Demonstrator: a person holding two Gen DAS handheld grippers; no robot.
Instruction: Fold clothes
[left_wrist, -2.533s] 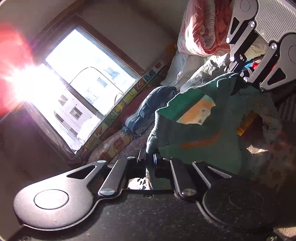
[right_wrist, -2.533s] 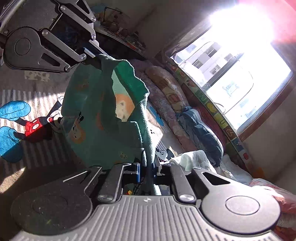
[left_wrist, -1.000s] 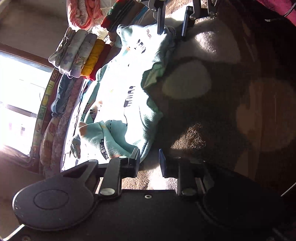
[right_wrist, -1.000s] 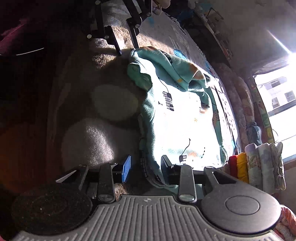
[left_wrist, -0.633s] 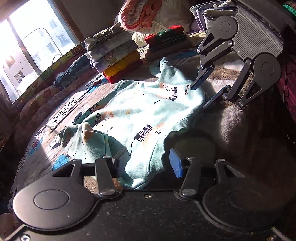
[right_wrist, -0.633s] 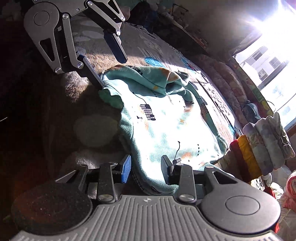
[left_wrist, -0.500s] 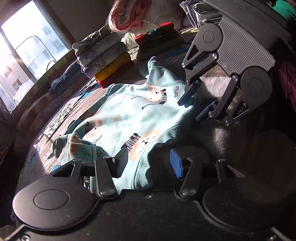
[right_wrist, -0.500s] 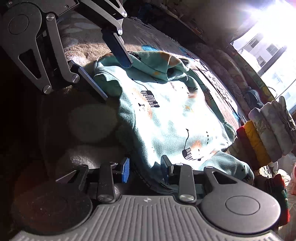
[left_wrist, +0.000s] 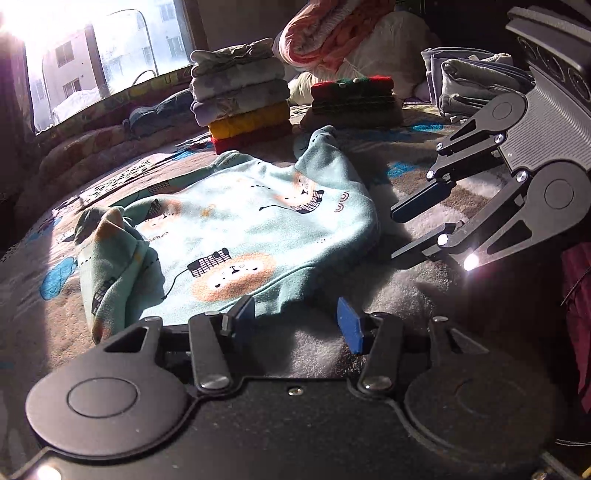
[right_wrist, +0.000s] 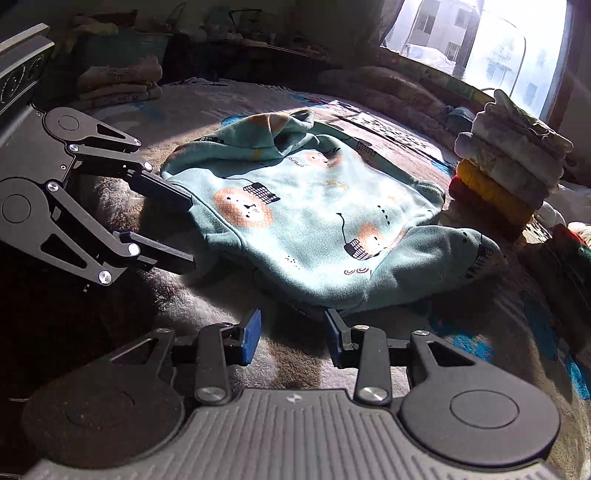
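Two grippers sit at the near hem of a teal sweatshirt (left_wrist: 258, 221) that lies spread on a brown blanket (left_wrist: 369, 354), so I judge the laying-out step done and the first fold not yet begun.

In the left wrist view, the left gripper (left_wrist: 295, 321) has its fingers wide apart, holding nothing; the left fingertip (left_wrist: 242, 314) sits right at the hem edge, though I cannot tell if it touches. The right gripper (left_wrist: 402, 232) lies just beside the garment's far corner, also spread and empty. One sleeve (left_wrist: 110, 258) is bunched up (it will want flattening). Stacks of folded clothes (left_wrist: 240, 107) stand behind.

In the right wrist view, the right gripper (right_wrist: 291, 332) is wide open over bare blanket, close to the hem and gripping nothing. The left gripper (right_wrist: 184, 229) has one finger against the hem corner.

The next move likely calls for pinching a sleeve or side edge and carrying it across the body.
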